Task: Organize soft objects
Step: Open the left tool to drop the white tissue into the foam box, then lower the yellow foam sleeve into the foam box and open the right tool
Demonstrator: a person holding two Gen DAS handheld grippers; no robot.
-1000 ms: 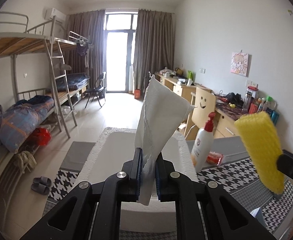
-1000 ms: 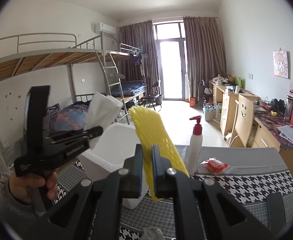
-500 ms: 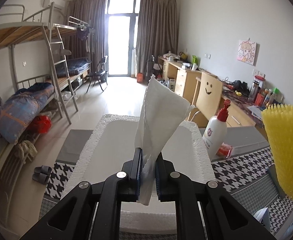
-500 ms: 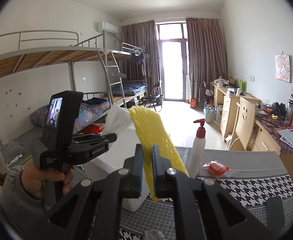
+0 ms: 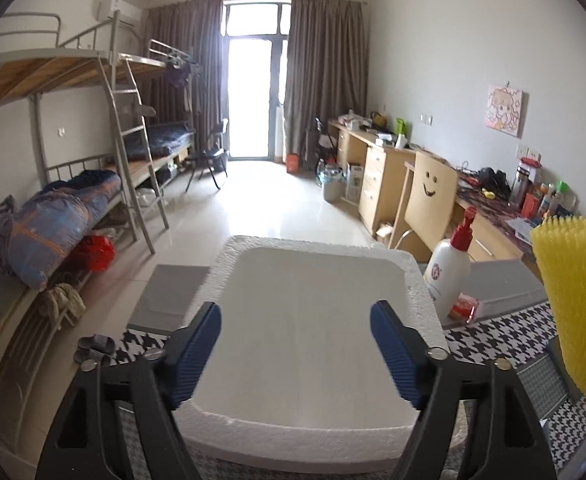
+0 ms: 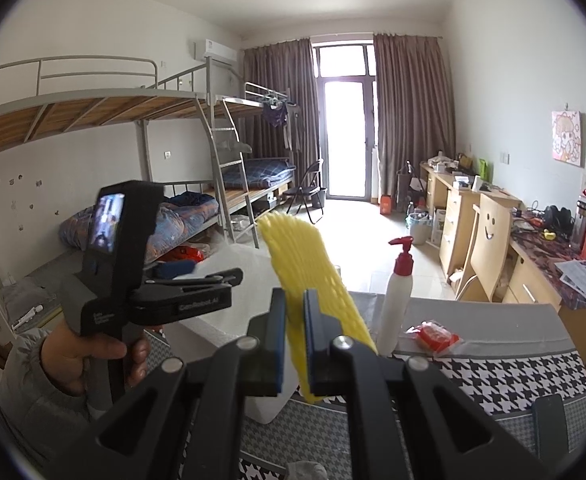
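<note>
The left tool [image 5: 295, 346] has just sprung apart, empty, over the white foam box [image 5: 313, 264] (release done, I'd say), so the right tool [image 6: 293, 336], clamped on the yellow foam net [image 6: 305, 264], should follow.

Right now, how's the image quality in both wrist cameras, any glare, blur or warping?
Left wrist view: the balcony door is blown out, throwing glare onto the pale floor tiles; dark fisheye corners, and the bunk bed frame bows. Right wrist view: the same bright door, curved walls, and the yellow foam net sleeve stays fairly sharp.
</note>
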